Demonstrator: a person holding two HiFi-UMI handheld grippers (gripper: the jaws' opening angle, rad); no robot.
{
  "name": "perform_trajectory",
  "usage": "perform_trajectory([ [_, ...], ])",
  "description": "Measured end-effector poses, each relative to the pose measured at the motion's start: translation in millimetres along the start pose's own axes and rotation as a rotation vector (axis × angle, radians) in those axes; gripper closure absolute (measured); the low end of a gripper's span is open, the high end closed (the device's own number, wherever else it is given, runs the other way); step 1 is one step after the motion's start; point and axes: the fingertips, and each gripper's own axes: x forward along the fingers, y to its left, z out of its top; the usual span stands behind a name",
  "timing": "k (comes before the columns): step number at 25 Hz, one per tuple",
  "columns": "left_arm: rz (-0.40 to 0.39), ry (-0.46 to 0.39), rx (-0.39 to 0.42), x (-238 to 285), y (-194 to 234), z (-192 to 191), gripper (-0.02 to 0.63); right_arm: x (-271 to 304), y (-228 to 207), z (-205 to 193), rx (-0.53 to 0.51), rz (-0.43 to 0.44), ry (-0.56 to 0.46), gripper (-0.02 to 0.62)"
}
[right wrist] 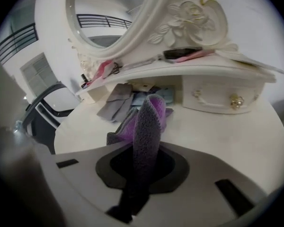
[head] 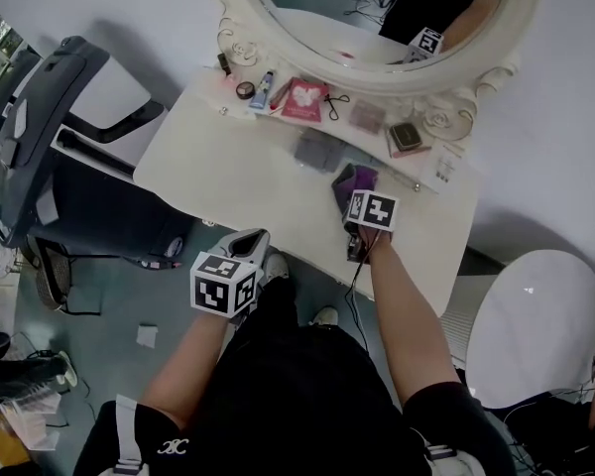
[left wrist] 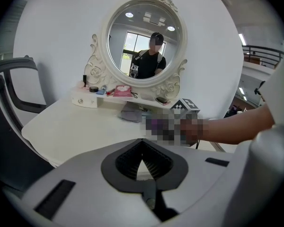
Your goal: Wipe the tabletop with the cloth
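Right gripper clamps the purple-grey textured cloth, which trails forward onto the white desk; left gripper, closed and empty, hangs back off the desk's edge

blk tee (wht logo), grey left gripper

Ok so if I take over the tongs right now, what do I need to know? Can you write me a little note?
Left tongs: shut, nothing in them, held off the near edge of the tabletop.
Right tongs: shut on the purple cloth, down at the tabletop in front of the mirror.
Done: the cloth is gripped. How much has been wiped cannot be told.
Left: wipe the tabletop. Mind the grey cloth lying close ahead.
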Motion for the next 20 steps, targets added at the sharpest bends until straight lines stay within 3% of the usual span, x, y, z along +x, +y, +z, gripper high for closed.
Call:
perform_trajectory([
  [5,-0.002,0.001,-0.006,-2.7,4.3,2.7,0.604,-0.3,57.6,-18.4,-0.144,0.047,0.024,0.545],
  [9,-0.026,-0.002,0.012,3.1,-6.2,7.7,0.604,-10.8,51.7,-27.2,-0.192,0.042,-0.001,0.544],
  [13,-0.063,0.008,0.035,9.9,-22.5,7.2,0.604,-31.3,0.4,-31.4,-0.096,-0.017,-0.023,0.543],
  [20,-0.151,0.034,0.098,28.0,-68.4,1.9,0.604,-94.8,-135.9,-55.9,0.120,-0.195,-0.092,0.543],
])
